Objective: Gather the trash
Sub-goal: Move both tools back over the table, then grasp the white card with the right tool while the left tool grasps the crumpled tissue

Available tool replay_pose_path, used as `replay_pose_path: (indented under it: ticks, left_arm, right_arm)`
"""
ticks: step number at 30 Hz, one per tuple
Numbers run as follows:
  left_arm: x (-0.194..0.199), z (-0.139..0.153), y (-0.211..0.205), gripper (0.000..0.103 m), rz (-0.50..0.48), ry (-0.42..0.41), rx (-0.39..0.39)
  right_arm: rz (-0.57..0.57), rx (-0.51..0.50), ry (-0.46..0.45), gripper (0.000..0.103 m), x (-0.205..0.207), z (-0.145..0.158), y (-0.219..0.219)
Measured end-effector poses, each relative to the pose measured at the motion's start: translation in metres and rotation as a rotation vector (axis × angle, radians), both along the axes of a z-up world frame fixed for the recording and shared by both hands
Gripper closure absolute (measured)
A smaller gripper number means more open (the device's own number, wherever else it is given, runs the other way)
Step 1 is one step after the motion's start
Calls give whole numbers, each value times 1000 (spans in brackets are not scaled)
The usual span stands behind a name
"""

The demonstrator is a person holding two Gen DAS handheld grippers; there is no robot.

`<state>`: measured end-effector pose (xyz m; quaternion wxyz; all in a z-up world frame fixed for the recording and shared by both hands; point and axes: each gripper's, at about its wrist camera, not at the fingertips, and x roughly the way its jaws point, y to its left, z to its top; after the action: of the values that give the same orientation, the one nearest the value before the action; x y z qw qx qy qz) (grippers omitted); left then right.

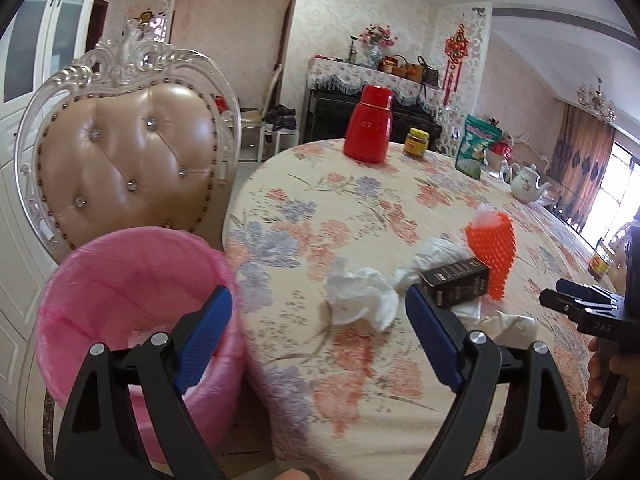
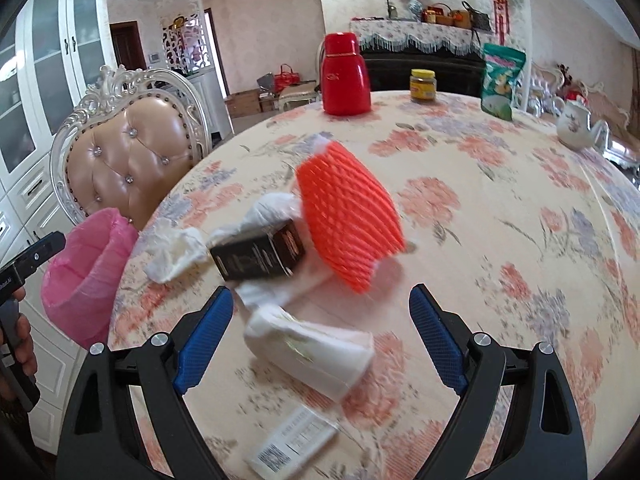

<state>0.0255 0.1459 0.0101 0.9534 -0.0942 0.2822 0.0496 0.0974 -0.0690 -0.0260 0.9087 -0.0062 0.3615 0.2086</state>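
**Trash heaped near the worktop's edge, both jaws wide and empty**

The flowered worktop (image 2: 480, 208) carries the trash near its edge beside the pink-lined bin (image 1: 132, 280): orange foam net (image 2: 348, 216), crumpled tissues (image 1: 360, 296), black box (image 2: 260, 256). Left gripper (image 1: 320, 336) and right gripper (image 2: 322, 336) hover above, jaws spread wide, gripping nothing.

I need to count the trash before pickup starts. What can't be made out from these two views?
- Pink bin: inside is hidden by its rim and the left gripper, left wrist view.
- Printed slip: blurred and unreadable, right wrist view.
- Tissue: partly behind the gripper finger, left wrist view.
- Black box: label blurred, covers tissue beneath.
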Motion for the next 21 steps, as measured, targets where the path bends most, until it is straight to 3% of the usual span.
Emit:
replay_pose_path:
  ticks: [8, 16, 21]
  left_arm:
    - [9, -4, -25, 17, -42, 6, 2]
    - [14, -8, -40, 17, -75, 6, -9]
    - [17, -11, -44, 17, -82, 5, -12]
  right_arm:
    - [-19, -5, 54, 19, -14, -17, -17]
    - [-14, -54, 112, 19, -34, -35, -6]
    - [-21, -82, 147, 29, -43, -47, 2]
